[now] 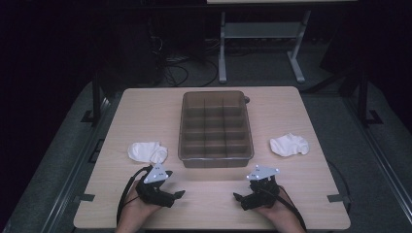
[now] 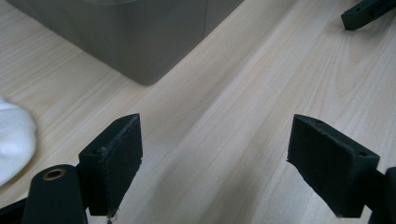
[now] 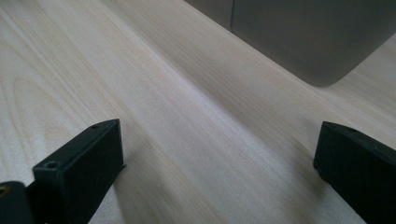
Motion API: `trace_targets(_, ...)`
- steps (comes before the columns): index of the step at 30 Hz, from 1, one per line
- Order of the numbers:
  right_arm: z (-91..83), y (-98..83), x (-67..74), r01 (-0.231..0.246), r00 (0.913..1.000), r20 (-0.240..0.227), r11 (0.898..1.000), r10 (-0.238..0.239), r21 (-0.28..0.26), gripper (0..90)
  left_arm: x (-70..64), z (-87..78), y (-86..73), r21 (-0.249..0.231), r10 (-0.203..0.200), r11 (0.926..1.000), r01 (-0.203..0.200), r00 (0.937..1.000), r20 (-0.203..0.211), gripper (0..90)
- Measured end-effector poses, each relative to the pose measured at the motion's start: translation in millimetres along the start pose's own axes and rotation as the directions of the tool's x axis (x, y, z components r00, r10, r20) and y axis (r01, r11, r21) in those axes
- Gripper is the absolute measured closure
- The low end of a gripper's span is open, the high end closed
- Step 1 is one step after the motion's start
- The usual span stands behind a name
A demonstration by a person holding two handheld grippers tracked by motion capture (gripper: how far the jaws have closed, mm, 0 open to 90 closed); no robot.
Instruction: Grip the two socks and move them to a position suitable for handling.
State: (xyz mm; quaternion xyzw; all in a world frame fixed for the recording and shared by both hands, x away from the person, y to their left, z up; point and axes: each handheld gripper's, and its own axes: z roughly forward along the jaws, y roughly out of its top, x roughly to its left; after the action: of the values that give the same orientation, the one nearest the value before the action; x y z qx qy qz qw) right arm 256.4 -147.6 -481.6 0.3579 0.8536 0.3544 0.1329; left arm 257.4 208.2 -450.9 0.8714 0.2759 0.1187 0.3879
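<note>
Over on the far left of the divided bin [image 1: 216,127], a bundle of white cloth, call it the left sock [image 1: 147,152], lies on the table [image 1: 145,107] just off the bin's near-left corner. The left gripper view catches its edge at the left border, with the bin's corner beyond.

Next, the left gripper [image 1: 176,195] rests low on the table, nearer the person than the bin and just beside that left sock. Its jaws are spread wide with bare wood between them, gripping nothing. They point inward, toward the middle of the table, not at the sock.

The bin itself, a grey translucent box with rows of small compartments, sits centred, and every compartment looks empty.

To its near right, the right gripper [image 1: 237,197] mirrors its partner: jaws wide apart, nothing held, aimed inward. The right sock [image 1: 289,144] waits off the bin's right side, a little farther from its gripper.

The likely step is a first pick-up, and the left sock is the closer call. Doing it well means turning the left jaws away from the bin toward the cloth, coming down over the thickest fold, and closing on a full bunch rather than a loose edge. Keep the pads skimming the table, not digging in. A thin pinch could let the cloth unfurl and drape over the dividers.
</note>
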Motion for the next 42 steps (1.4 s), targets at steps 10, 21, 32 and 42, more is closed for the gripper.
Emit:
trace_targets(10, 0.4, 0.4, -0.4, -0.001, 1.0000, 0.000, 1.000, 0.001, 0.000, 1.1, 9.1, -11.5, -1.1, -0.014, -0.016, 0.9998, 0.015, 0.9998, -0.015, 22.7)
trace_targets(21, 0.6, 0.6, -0.7, 0.000, 1.0000, -0.002, 1.000, 0.000, -0.001, 1.1, 25.0, -23.3, -2.1, -0.026, -0.033, 0.9992, 0.032, 0.9987, -0.040, 29.6)
trace_targets(32, 0.6, 0.6, -0.7, 0.000, 1.0000, -0.001, 1.000, 0.000, -0.001, 1.1, 47.7, -30.8, -7.4, -0.010, -0.064, 0.9980, 0.063, 0.9954, -0.072, 53.1)
trace_targets(42, 0.9, 0.8, -0.7, -0.002, 1.0000, -0.002, 1.000, 0.002, -0.002, 1.1, 74.8, -30.9, -10.4, 0.032, -0.110, 0.9930, 0.114, 0.9890, -0.099, 88.9)
